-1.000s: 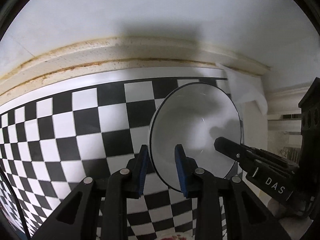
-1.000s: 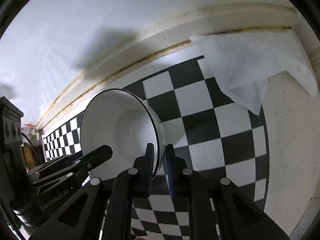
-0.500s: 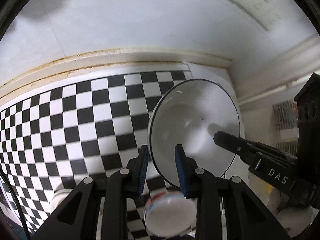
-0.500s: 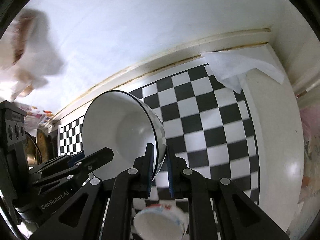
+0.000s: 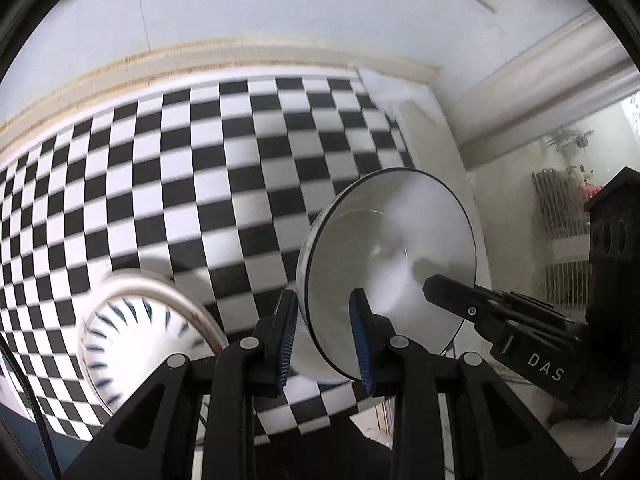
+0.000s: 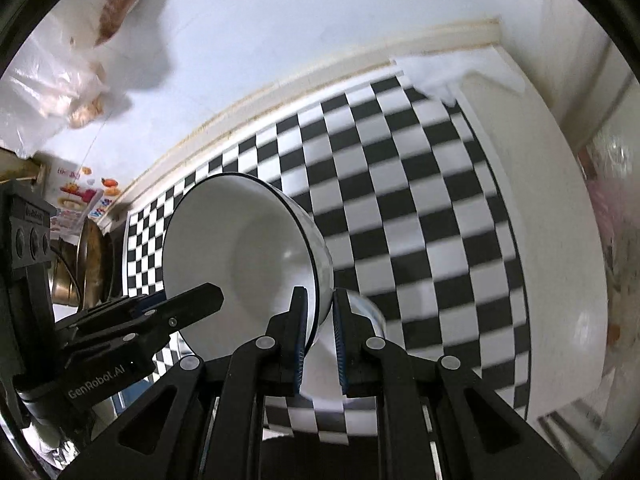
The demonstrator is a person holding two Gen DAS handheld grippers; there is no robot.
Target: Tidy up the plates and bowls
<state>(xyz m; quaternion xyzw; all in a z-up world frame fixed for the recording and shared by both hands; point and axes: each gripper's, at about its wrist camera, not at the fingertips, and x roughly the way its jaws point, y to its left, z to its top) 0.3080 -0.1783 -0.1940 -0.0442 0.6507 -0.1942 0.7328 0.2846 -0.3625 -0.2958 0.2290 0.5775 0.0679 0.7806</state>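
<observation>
So both grippers are on the same white bowl [image 5: 390, 264], one on each side of its rim, and it's up in the air above the checkered mat [image 5: 200, 168], not resting on anything. The bowl is tipped on its side: in the left wrist view its opening faces right, toward the right gripper [image 6: 320, 336], and its base points back left. The rim has a thin dark line all around it.

The left gripper [image 5: 322, 340] has its blue pads either side of the bowl wall, one inside, one outside, and the gap looks wider than the wall, so whether it's really pinching is hard to say. The right gripper is narrow and clamped on the rim's lower edge, pads tight on both faces.

Below the bowl, near the mat's front edge, there's a second bowl with blue dashes [image 5: 136, 344] inside, blurry, plus another white dish [image 6: 352, 356] straight under the held one.

The mat's middle and far side toward the wall trim [image 5: 240, 60] are bare. A white cloth [image 6: 452, 76] sits at the far right corner, and the plain counter [image 6: 540, 220] runs along the right edge.
</observation>
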